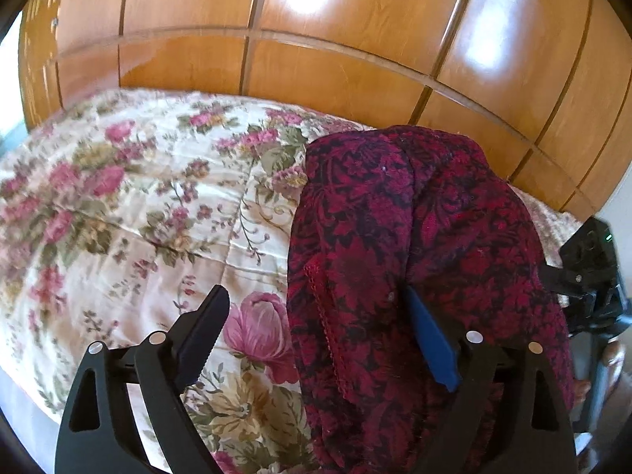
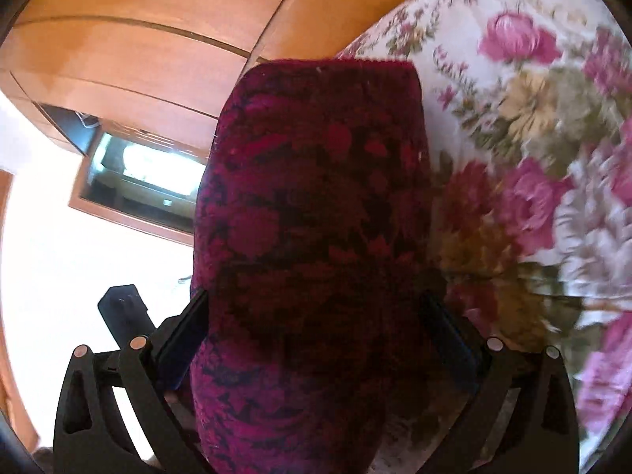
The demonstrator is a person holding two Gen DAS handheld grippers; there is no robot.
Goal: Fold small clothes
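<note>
A dark red and black patterned garment (image 1: pixel 414 256) lies bunched on the floral bedspread (image 1: pixel 118 197). My left gripper (image 1: pixel 316 316) is open, its left finger (image 1: pixel 205 328) over the bedspread and its right finger (image 1: pixel 430 339) lying on the cloth. In the right wrist view the same garment (image 2: pixel 316 217) fills the space between my right gripper's fingers (image 2: pixel 185 335). My right gripper (image 2: pixel 316 335) is spread wide around the bundle; the cloth hides most of both pads. The right gripper also shows at the far right of the left wrist view (image 1: pixel 592 272).
A glossy wooden wardrobe (image 1: pixel 316 51) stands behind the bed. The floral bedspread (image 2: pixel 533 138) lies to the right in the right wrist view. A framed dark opening (image 2: pixel 138 173) and a bright white wall are at the left there.
</note>
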